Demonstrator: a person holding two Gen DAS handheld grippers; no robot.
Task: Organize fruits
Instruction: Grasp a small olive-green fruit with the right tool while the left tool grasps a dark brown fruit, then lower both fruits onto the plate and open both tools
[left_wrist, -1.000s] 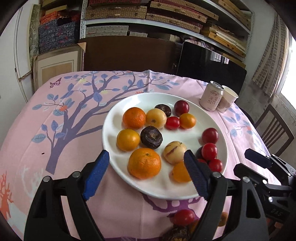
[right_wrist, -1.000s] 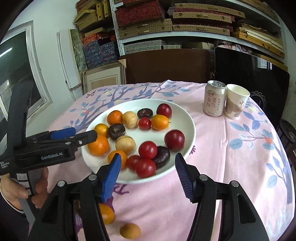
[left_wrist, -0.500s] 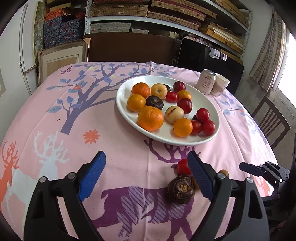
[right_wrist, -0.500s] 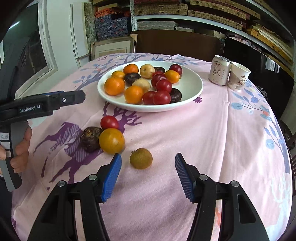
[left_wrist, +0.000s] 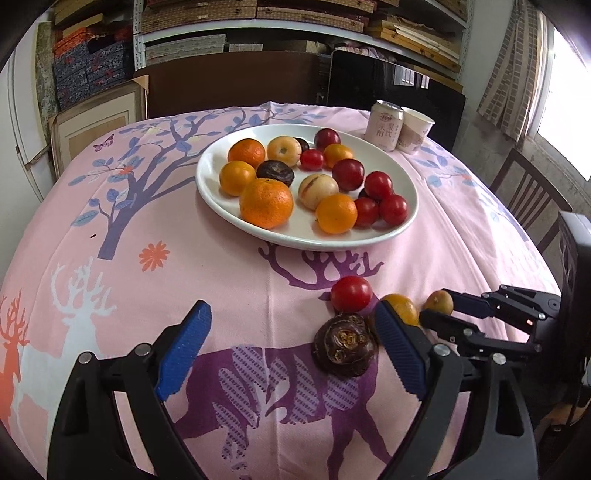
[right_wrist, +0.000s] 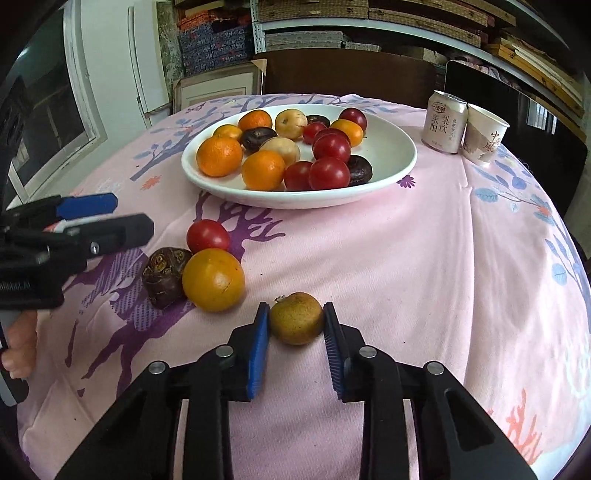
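Right tongs (right_wrist: 295, 334) narrowed around a small brownish-yellow fruit (right_wrist: 296, 318) lying on the pink cloth-covered surface (right_wrist: 424, 258); both blue pads sit right at its sides, looks like a grip, fruit low on the cloth, cannot tell whether it's lifted. Left tongs (left_wrist: 291, 350) wide, holding nothing, low over the cloth near its front edge, with a dark wrinkled fruit (left_wrist: 345, 345) just inside the right-hand pad. Loose group on the surface beside the brownish fruit: dark wrinkled fruit touching a yellow-orange fruit (right_wrist: 213, 279), red tomato-like fruit (right_wrist: 207, 236) just behind them. White plate (right_wrist: 391, 155) further back, mid-surface, loaded with fruit: oranges incl. a big one (left_wrist: 266, 202), red round ones bunched at the right side (left_wrist: 384, 205), a pale striped one (left_wrist: 317, 185), a couple of dark ones. Pinkish drink can (right_wrist: 444, 122) and paper cup (right_wrist: 484, 133) side by side, touching, behind the plate to the right. Shelves with boxes and a framed picture behind the surface. Left hand partly visible at the frame edge in the right wrist view, gripping the handle.
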